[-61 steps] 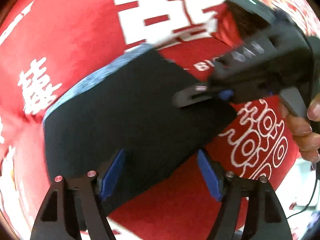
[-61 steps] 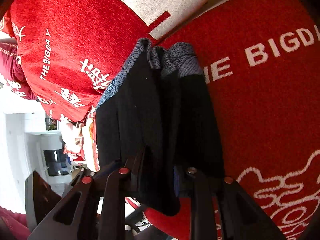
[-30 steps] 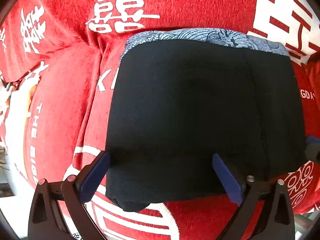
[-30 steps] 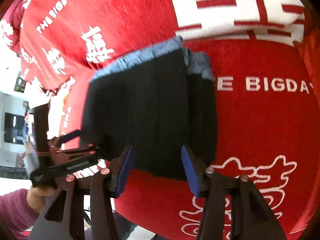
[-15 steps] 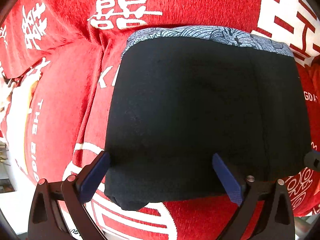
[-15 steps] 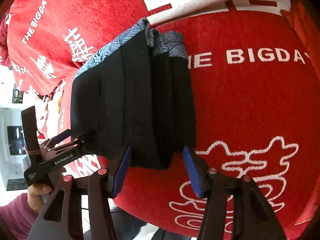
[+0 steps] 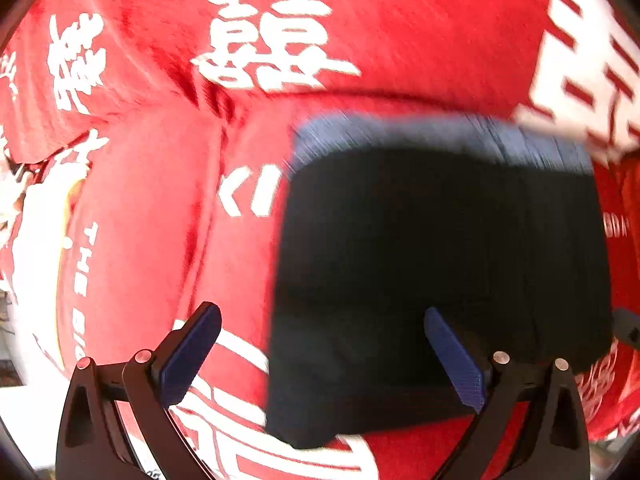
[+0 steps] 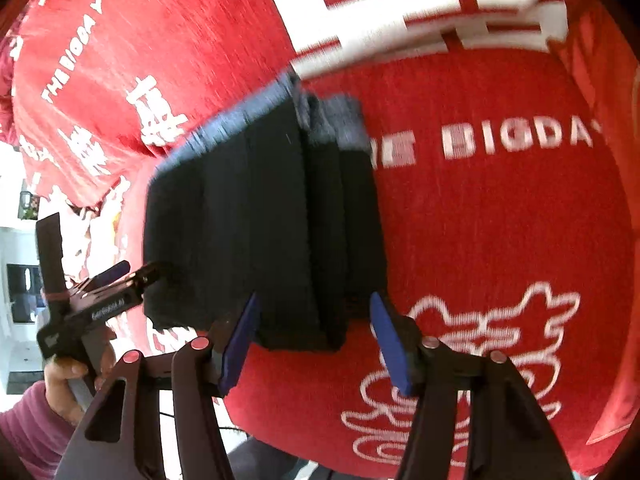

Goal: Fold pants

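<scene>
The folded black pants (image 7: 440, 256), with a blue patterned waistband at their far edge, lie flat on a red seat cushion (image 7: 140, 240). My left gripper (image 7: 320, 356) is open and points down. Its right finger is over the pants' near left part and its left finger is over bare cushion. In the right wrist view the pants (image 8: 264, 220) show stacked layers. My right gripper (image 8: 316, 332) straddles their near corner; its jaws are opening and both pads stand clear of the cloth. The left gripper (image 8: 136, 272) also shows there, at the pants' left edge, held by a hand (image 8: 68, 376).
The red sofa cover carries white characters, and the backrest (image 7: 360, 20) rises just behind the pants. The cushion's front edge (image 8: 320, 456) drops away below my right gripper. Beyond the sofa's left end a bright room (image 8: 16, 240) shows.
My left gripper has slid left, so the pants now sit to the right in its view and its left finger is off them. The right jaws have spread wider around the pants' corner.
</scene>
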Action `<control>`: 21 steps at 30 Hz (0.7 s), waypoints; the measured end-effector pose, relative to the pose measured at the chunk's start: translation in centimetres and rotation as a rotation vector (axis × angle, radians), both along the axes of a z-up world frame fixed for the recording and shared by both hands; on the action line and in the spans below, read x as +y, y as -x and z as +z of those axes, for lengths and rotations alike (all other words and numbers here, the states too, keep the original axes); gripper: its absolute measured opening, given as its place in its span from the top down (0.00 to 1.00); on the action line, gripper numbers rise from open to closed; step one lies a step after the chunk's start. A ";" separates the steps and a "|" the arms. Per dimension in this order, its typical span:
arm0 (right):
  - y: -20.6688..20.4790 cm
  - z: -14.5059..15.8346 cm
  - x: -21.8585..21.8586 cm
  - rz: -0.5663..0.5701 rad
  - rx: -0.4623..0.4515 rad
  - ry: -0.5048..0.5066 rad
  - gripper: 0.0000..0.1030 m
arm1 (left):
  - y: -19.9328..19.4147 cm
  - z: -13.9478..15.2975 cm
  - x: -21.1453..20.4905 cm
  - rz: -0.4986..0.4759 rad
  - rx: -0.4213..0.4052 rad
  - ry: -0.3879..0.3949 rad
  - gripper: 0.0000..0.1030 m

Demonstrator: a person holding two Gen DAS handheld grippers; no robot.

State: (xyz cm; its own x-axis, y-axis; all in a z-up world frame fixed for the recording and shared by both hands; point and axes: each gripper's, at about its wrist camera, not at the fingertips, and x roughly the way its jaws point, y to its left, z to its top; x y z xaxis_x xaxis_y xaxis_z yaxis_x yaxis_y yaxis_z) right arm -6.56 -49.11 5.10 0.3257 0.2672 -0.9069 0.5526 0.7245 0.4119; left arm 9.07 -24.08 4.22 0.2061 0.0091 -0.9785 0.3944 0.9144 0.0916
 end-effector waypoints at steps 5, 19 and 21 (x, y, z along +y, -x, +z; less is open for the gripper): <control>-3.1 0.8 -1.6 -0.028 -0.077 -0.014 0.57 | -4.8 -0.4 1.0 0.080 -0.012 0.047 0.01; -9.7 -1.9 -1.2 0.008 -0.046 0.039 0.58 | -7.3 -3.8 0.7 0.031 0.033 0.098 0.00; -9.4 -1.9 -1.1 0.005 -0.033 0.029 0.58 | -7.4 -3.9 0.8 0.037 0.042 0.106 0.00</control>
State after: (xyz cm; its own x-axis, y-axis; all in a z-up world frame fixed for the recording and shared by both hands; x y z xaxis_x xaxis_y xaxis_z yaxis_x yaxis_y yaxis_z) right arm 2.82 -50.24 3.24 0.3540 0.2424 -0.9033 0.5356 0.7392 0.4083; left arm 16.45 -23.26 0.31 0.1664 -0.0878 -0.9821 0.3617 0.9320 -0.0220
